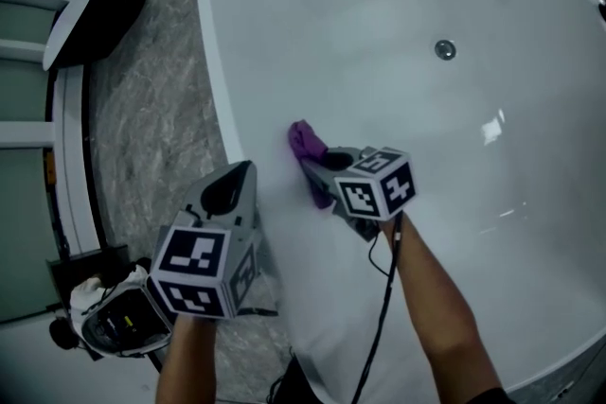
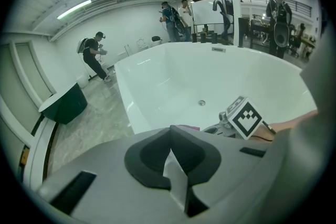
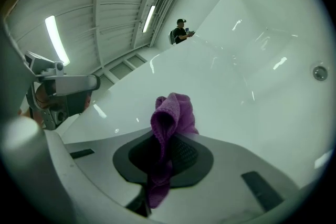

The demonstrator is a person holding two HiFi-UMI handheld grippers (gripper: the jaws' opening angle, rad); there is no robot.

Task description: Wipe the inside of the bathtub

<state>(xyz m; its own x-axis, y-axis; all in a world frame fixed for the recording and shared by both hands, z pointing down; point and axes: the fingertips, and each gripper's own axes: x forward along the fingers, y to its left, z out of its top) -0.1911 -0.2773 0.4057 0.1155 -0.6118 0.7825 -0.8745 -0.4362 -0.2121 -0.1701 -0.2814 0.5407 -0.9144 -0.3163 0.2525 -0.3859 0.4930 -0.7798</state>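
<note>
A dark basin (image 1: 95, 9) stands at the far left on the marbled floor (image 1: 151, 109). The left gripper (image 1: 239, 177) hangs over the tub's near rim, its jaws pressed together with nothing between them. Just to its right, the purple cloth (image 1: 307, 145) lies against the inner wall of the white tub (image 1: 454, 166), a little inside the rim. The right gripper (image 1: 327, 167) has its jaws clamped on the cloth, which bunches up past the pads (image 3: 184, 152). The drain (image 1: 445, 49) sits well apart, further right.
</note>
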